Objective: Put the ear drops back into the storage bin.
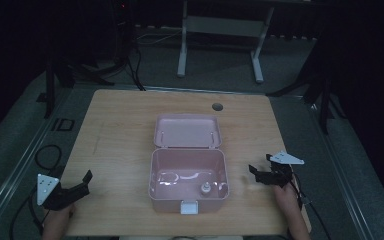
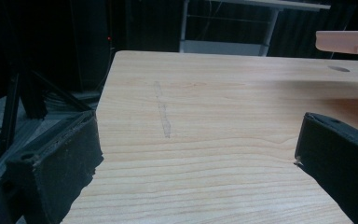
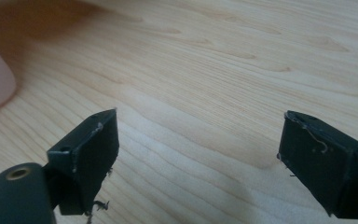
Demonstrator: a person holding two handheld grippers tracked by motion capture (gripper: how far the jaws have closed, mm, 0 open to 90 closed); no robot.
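Glossy pink plastic box (image 1: 188, 175), lid (image 1: 187, 131) open, between gaping left tool (image 1: 80, 182) and right tool (image 1: 260, 170).

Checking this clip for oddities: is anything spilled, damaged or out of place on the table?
Nothing spilled. The pink box sits open, square to the table, a small whitish object inside. One oddity: the left gripper pads look ragged and chipped along their edges. Both grippers rest open, apart from the box.

Wooden table (image 1: 120, 125), round hole (image 1: 217, 106) near far edge; white desk frame (image 1: 220, 30) beyond; black stands (image 1: 55, 75) left.
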